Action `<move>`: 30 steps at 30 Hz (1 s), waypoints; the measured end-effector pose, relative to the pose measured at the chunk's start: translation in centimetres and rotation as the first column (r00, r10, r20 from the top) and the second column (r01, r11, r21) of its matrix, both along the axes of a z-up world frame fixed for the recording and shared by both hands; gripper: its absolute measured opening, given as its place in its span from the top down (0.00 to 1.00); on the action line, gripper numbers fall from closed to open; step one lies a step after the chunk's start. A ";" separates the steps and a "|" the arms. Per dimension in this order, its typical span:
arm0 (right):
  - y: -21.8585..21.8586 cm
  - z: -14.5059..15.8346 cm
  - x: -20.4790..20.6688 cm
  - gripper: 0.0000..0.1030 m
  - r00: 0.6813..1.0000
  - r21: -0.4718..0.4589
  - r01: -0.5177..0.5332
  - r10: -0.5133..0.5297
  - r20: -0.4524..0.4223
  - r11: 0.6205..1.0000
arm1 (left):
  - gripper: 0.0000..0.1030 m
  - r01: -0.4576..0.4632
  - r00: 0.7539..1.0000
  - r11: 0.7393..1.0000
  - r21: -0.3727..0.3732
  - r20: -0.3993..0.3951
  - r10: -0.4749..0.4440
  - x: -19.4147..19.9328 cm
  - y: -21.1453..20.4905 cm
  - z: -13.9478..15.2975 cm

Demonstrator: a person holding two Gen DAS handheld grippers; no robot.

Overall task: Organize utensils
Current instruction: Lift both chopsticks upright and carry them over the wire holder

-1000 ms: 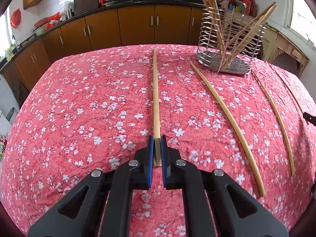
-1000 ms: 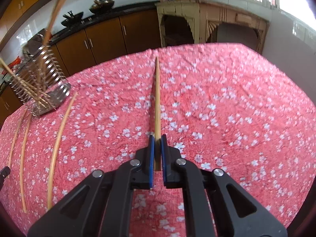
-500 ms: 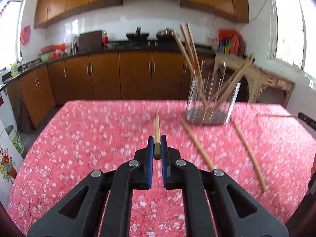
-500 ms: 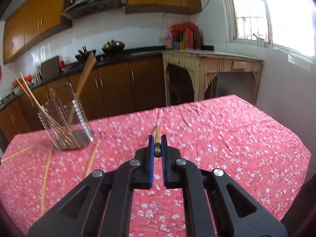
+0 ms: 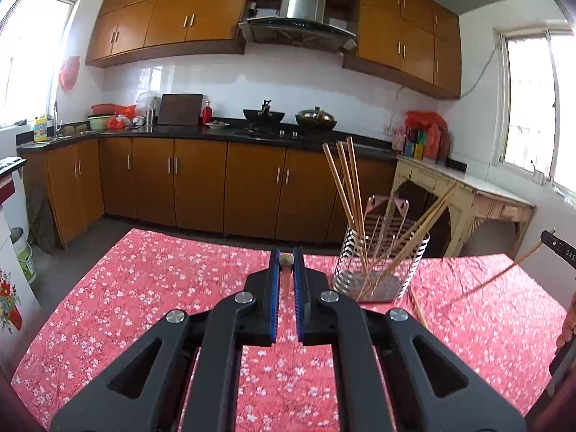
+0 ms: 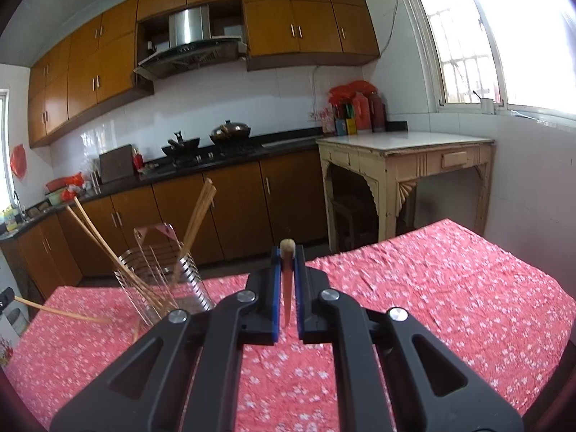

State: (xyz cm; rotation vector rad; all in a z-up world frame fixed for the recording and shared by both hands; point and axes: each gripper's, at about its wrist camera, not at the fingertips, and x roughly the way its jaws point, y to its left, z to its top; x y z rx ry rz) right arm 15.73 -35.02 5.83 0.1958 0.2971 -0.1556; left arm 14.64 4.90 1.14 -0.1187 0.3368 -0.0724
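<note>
Tablecloth (image 5: 151, 288), red with white blossoms, is spreading across the whole table under both of your tools. Behind it, brown cabinets (image 5: 201, 187) are lining the kitchen wall. On the cloth, the wire utensil holder (image 5: 381, 270) is standing upright to the right of your left gripper (image 5: 287, 270), with several chopsticks leaning out of it. Your left gripper is clamping one chopstick (image 5: 287, 260) between its blue pads, seen end-on. Your right gripper (image 6: 287, 270) is likewise pinching its own chopstick (image 6: 287, 248), pointing straight ahead. In the left view the stick your right hand is carrying (image 5: 496, 277) is slanting in from the right edge above the cloth. One loose chopstick (image 5: 419, 309) is lying just beside the holder.
</note>
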 end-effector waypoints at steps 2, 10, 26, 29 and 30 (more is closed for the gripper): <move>0.1 0.3 0.0 0.93 1.000 0.000 -0.003 0.003 0.008 1.000 | 0.93 -0.002 1.000 1.000 -0.006 0.012 0.002 -0.1 0.1 0.4; 0.4 3.1 -0.5 0.93 0.996 0.026 -0.043 0.041 0.073 0.999 | 0.93 0.016 0.996 0.999 -0.039 0.085 -0.012 -0.7 0.3 3.1; 1.6 9.1 -1.1 0.93 0.963 0.122 -0.198 0.170 0.210 0.972 | 0.93 0.089 0.977 0.988 -0.128 0.204 -0.061 0.0 -1.6 8.8; 2.6 11.6 -0.4 0.93 0.944 0.116 -0.225 0.187 0.271 0.967 | 0.93 0.090 0.963 0.985 -0.149 0.266 -0.047 0.4 -2.4 11.1; 2.6 11.6 -0.4 0.93 0.944 0.116 -0.225 0.187 0.271 0.967 | 0.93 0.089 0.957 0.984 -0.156 0.286 -0.041 0.7 -2.7 11.8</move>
